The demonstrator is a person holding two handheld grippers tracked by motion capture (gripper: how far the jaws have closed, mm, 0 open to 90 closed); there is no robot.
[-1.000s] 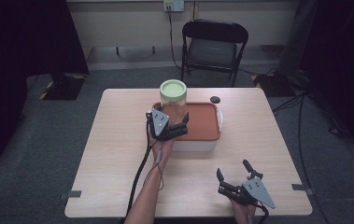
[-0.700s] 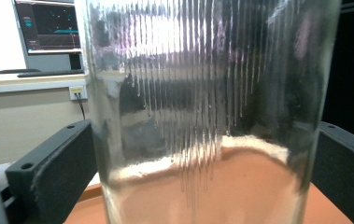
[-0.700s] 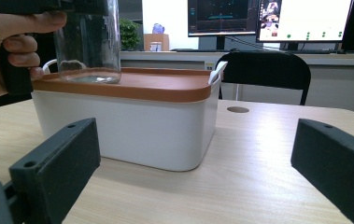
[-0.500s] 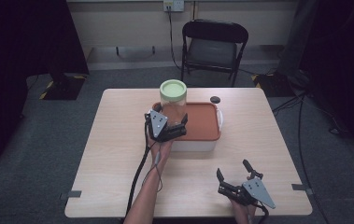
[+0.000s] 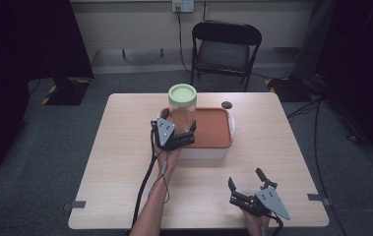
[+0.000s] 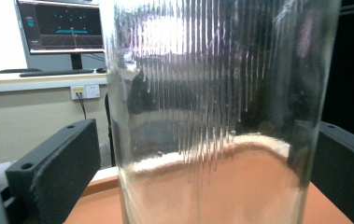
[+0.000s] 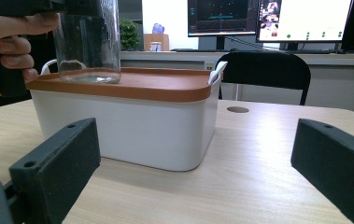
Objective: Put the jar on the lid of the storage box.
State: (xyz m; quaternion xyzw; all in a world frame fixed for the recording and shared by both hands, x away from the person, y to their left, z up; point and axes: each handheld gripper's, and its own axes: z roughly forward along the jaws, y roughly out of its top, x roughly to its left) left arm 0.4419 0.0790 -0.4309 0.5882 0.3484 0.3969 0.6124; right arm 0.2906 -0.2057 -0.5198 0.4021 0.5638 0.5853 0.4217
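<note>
A ribbed clear glass jar [image 5: 182, 112] with a pale green lid [image 5: 182, 93] stands upright on the orange lid [image 5: 213, 130] of a white box [image 5: 201, 152]. My left gripper [image 5: 191, 134] is open, one jaw on each side of the jar's lower part. In the left gripper view the jar [image 6: 212, 116] stands between the wide jaws of the left gripper [image 6: 207, 140], with a thin gap at the left one. My right gripper [image 5: 245, 178] rests open near the table's front right, holding nothing. The right gripper view shows the right gripper [image 7: 195, 130] facing the box [image 7: 132, 126] and the jar [image 7: 88, 42].
A small dark disc [image 5: 227, 104] lies on the wooden table [image 5: 125, 162] behind the box. A black chair [image 5: 226, 46] stands beyond the far edge. The left gripper's cable [image 5: 144, 182] trails along the forearm to the front edge.
</note>
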